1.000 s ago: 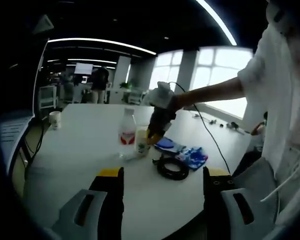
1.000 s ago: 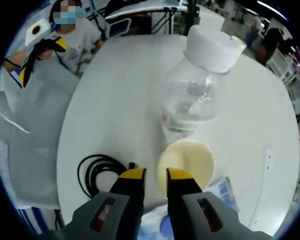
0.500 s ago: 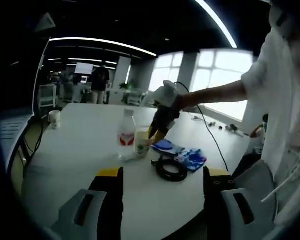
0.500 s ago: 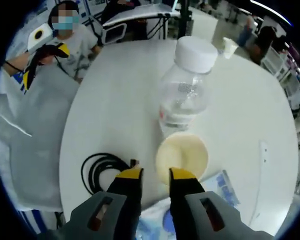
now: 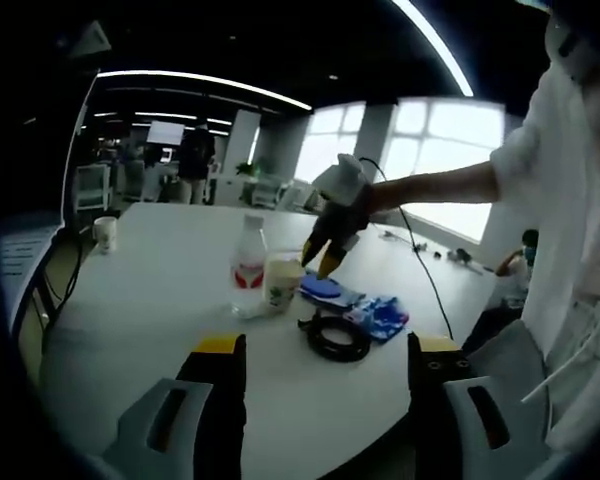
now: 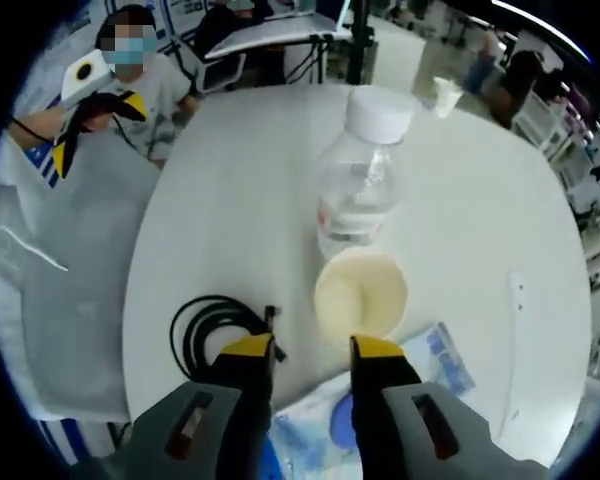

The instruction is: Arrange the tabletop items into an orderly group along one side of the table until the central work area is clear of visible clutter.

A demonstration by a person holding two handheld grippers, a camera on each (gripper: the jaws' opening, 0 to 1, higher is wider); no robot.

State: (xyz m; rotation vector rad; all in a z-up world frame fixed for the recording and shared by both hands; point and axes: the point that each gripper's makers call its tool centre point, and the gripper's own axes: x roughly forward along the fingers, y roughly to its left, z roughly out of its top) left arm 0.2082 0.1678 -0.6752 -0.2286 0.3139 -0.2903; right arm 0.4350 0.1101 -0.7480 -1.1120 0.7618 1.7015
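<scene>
On the white round table (image 5: 150, 300) a clear water bottle (image 5: 247, 278) (image 6: 365, 190) with a white cap stands upright. A cream paper cup (image 5: 283, 285) (image 6: 361, 295) stands right beside it. Close by lie a black coiled cable (image 5: 335, 337) (image 6: 215, 325), a blue patterned packet (image 5: 380, 315) (image 6: 435, 360) and a blue disc (image 5: 325, 288) (image 6: 340, 430). My right gripper (image 6: 308, 350) (image 5: 325, 262) hangs open above the cup's near side, holding nothing. My left gripper (image 5: 327, 348) (image 6: 85, 100) stays wide open and empty near the table edge, well back from the items.
A second paper cup (image 5: 104, 232) (image 6: 445, 92) stands alone at the far side of the table. The person's white sleeve and body (image 5: 570, 250) are at the right. Chairs and other desks stand beyond the table; broad bare tabletop lies around the cluster.
My right gripper has pulled up and back from the cup, and its jaws have spread wider. The cup stays beside the bottle. The left gripper has barely moved.
</scene>
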